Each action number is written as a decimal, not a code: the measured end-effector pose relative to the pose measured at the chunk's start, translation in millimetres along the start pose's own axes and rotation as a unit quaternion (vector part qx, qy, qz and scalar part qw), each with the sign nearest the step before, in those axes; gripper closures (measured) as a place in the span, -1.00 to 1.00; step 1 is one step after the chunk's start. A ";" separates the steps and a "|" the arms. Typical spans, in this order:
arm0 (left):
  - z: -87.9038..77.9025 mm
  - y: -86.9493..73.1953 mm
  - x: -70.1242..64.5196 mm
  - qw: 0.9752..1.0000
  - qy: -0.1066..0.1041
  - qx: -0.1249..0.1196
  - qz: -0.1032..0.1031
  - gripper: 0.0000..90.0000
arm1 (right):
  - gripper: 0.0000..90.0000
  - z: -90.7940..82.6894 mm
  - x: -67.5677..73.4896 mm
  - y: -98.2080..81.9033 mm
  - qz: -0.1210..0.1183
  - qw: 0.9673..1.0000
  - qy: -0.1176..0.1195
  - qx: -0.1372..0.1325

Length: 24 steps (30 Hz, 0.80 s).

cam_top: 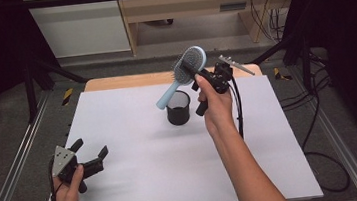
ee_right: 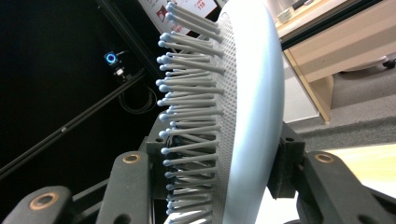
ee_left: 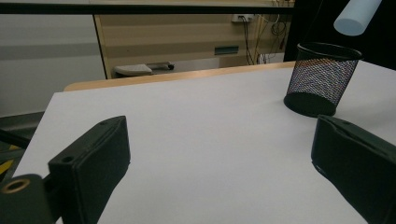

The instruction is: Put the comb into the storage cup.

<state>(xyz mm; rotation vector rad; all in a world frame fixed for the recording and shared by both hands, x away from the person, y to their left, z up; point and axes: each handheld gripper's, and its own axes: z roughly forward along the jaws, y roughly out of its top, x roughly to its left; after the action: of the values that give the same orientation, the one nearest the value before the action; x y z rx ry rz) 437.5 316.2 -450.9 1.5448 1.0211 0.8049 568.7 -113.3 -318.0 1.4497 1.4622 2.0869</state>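
Note:
A light blue hairbrush [cam_top: 183, 72] is held up in the air, clamped at its bristled head by my right gripper [cam_top: 199, 73]. Its handle slopes down to the left, with the tip just above the rim of a black mesh cup [cam_top: 178, 107] that stands upright on the white board. In the right gripper view the brush head [ee_right: 243, 112] sits between the two jaws, bristles facing left. The handle tip [ee_left: 357, 16] hangs over the cup [ee_left: 320, 79] in the left gripper view. My left gripper [cam_top: 93, 154] rests open and empty near the board's front left corner.
The white board [cam_top: 139, 175] lies on a wooden table whose edge [cam_top: 129, 81] shows at the back. Metal rails [cam_top: 9, 178] run along both sides. Black cables [cam_top: 238, 114] trail down beside the right forearm. Wooden furniture [cam_top: 182, 9] stands beyond the table.

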 end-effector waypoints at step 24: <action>0.9 -1.0 0.2 1.000 -0.004 -0.001 -0.006 -0.89 | 0.19 -6.1 -22.2 30.5 -0.024 0.998 -0.042 -0.031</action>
<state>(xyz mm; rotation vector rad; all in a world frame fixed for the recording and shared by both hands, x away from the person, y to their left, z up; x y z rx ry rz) 438.2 316.2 -452.1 1.5387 1.0231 0.7911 585.2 -145.9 -306.8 1.4476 1.3749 1.9996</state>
